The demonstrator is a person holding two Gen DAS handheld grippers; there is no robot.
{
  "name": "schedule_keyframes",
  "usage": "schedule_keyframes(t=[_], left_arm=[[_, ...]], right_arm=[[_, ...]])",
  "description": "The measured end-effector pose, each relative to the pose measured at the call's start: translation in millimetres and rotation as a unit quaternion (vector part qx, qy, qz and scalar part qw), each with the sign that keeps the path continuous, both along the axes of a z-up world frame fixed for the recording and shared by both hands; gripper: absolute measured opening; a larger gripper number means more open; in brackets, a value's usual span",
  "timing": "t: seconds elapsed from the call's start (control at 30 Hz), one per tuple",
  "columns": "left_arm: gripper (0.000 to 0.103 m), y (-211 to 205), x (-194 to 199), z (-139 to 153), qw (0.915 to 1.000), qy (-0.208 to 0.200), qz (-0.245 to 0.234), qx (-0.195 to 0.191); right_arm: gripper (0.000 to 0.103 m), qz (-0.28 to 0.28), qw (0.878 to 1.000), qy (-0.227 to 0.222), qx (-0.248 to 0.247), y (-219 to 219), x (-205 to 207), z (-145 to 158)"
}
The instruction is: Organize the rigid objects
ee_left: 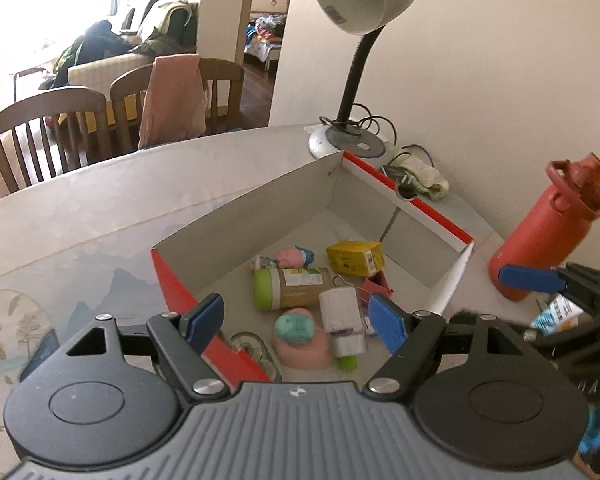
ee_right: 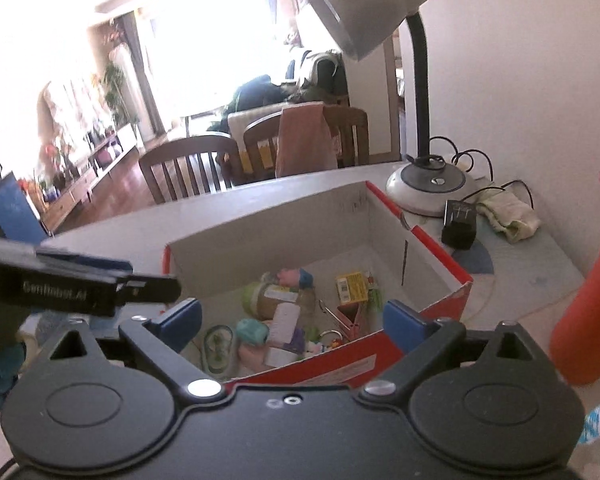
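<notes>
A red cardboard box (ee_left: 404,194) with a white inside stands on the table and holds several small things: a green-capped jar (ee_left: 292,289), a yellow carton (ee_left: 354,256), a white bottle (ee_left: 342,316), a pink and teal toy (ee_left: 300,338). My left gripper (ee_left: 298,320) is open and empty above the box's near edge. My right gripper (ee_right: 294,322) is open and empty above the box (ee_right: 436,248), over its near wall. The jar (ee_right: 268,294) and carton (ee_right: 352,288) also show in the right wrist view.
A red water bottle (ee_left: 540,240) stands right of the box, also in the right wrist view (ee_right: 588,312). A grey desk lamp (ee_left: 356,80) stands behind, with a black adapter (ee_right: 458,226) and a crumpled cloth (ee_right: 508,212). A small packet (ee_left: 556,314) lies at right. Wooden chairs (ee_left: 52,132) stand beyond the table.
</notes>
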State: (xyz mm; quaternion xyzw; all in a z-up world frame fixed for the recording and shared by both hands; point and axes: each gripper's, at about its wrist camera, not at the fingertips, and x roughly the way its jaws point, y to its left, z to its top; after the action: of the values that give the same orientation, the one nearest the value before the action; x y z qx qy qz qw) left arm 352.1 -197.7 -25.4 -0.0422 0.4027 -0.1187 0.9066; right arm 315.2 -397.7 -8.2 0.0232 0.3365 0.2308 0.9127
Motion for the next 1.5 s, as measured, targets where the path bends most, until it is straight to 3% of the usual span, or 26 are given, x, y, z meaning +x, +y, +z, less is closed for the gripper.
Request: schedule_keyframes(t=[0.43,0.53,0.7,1.5], left_arm=[[0.084,17.7,-47.4,14.3,0.9998,-0.02,-0.007,-0.005],[0.094,19.3,-56.1,16.8,0.9996,-0.026,-0.011,-0.01],[0.102,22.4,-69.6,21.9,0.9992,-0.035,-0.014,-0.013],[0.103,11.6,-101.1,32.2,0.997,-0.072,-0.027,0.01]], right_arm=[[0.102,-0.022,0.999,-0.018,0.039,-2.7,-39.8,16.2],[0.102,-0.032,0.998,-0.024,0.041,-2.4,-47.9,18.9],[0.102,-0.035,0.998,-0.028,0.043,0.1,-60.5,22.1],[0.102,-0.039,0.998,-0.024,0.047,2.7,-85.7,29.8]])
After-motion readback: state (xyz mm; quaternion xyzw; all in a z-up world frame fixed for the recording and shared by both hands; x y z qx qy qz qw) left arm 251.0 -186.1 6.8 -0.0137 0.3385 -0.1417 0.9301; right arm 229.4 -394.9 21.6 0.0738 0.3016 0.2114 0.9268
